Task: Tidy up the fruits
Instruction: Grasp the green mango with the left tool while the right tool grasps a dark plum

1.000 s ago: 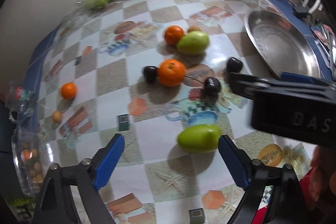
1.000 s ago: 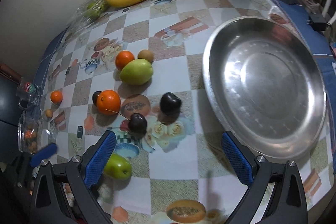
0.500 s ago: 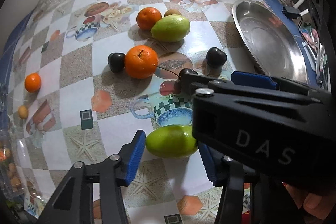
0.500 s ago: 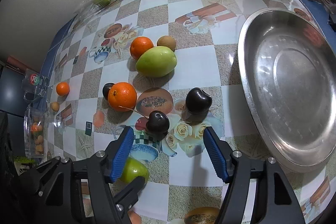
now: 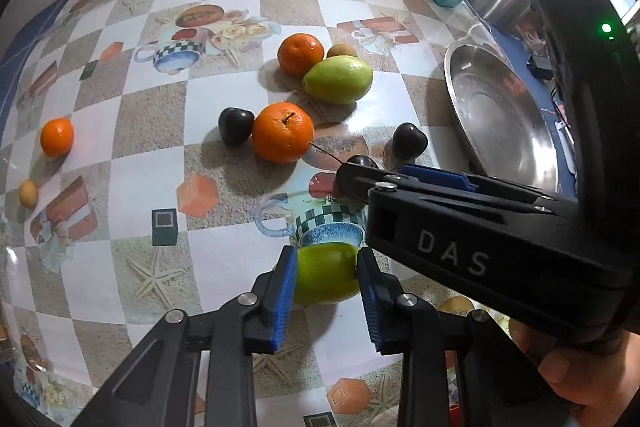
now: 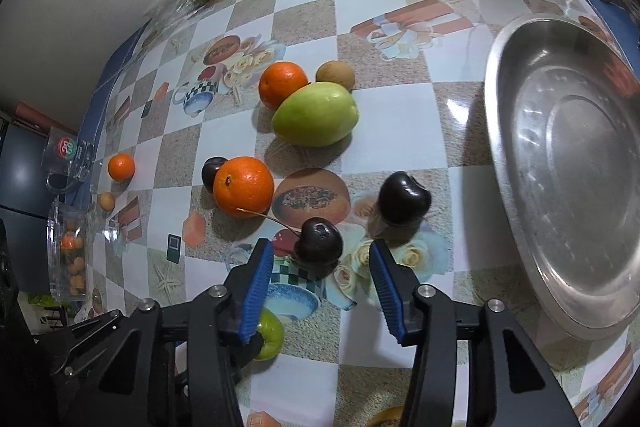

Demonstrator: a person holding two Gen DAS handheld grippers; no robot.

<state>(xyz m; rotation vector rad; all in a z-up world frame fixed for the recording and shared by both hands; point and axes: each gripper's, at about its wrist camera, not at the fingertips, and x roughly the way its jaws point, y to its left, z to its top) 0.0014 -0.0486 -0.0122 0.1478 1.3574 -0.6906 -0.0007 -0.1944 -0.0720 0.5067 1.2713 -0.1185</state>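
We have the left gripper [image 5: 326, 277] closing on the small green fruit [image 5: 326, 277] at the near edge of the table [image 5: 132, 115]; both blue pads touch its sides, so it is pinched but not yet lifted. The right gripper [image 6: 320, 277] is also closing, with the stemmed cherry [image 6: 319, 242] between its jaws — gaps remain on either side, so nothing is held there yet. The tray [image 6: 568, 167] sits empty to the right, and it is the likely destination.

Risks from here:

- The green fruit is smooth and rounded. If the pads sit off its widest line, we expect it to squirt forward on lift.
- The cherry is small and round. A jaw arriving first on one side could roll it away toward the second cherry [image 6: 404, 199], or trap only the stem.
- The two grippers work close together — the right body crosses the left view just above the green fruit. Raising either carelessly could cause a collision.
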